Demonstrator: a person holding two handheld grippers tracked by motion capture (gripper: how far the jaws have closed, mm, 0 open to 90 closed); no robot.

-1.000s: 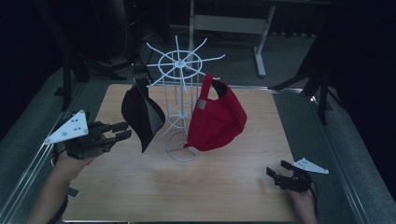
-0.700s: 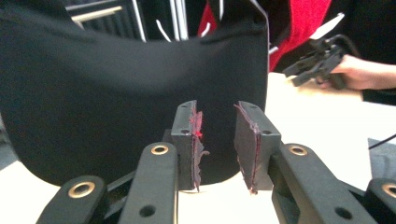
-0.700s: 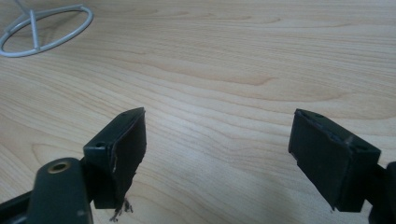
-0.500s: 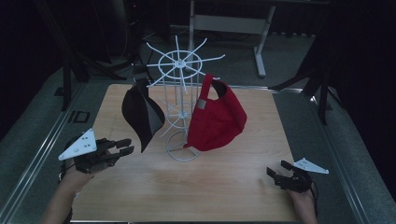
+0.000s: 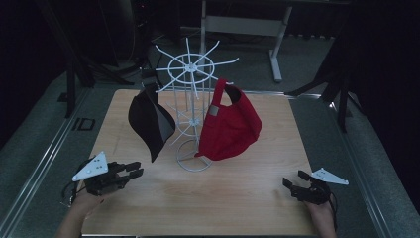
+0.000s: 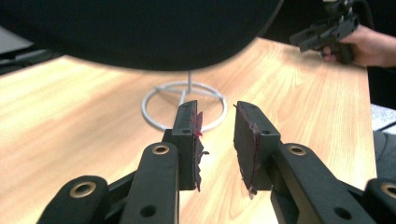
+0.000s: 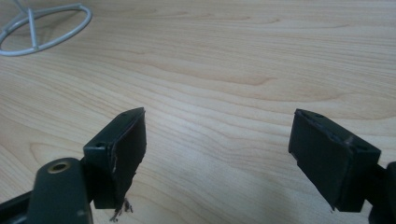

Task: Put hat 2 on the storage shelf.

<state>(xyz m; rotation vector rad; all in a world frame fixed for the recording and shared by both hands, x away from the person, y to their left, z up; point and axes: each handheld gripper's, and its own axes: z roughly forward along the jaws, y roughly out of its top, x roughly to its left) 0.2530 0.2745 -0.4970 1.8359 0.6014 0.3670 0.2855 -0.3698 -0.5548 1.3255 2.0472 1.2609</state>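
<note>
With both caps hung on the white wire rack, the black cap left and red cap right, each narrowly parted left claw and wide-open right claw sat empty near the wooden surface, likely finished.

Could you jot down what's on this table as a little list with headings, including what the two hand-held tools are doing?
surface: light wooden table
centre: white wire rack with spokes on top and a ring base
hanging toward the left tool's side: black cap
hanging toward the right tool's side: red cap
left tool: low over the table, jaws a little apart, nothing between them, aimed at the rack's base
right tool: low over the table near its corner, jaws wide apart, nothing between them
contact: neither tool touches a cap
</note>
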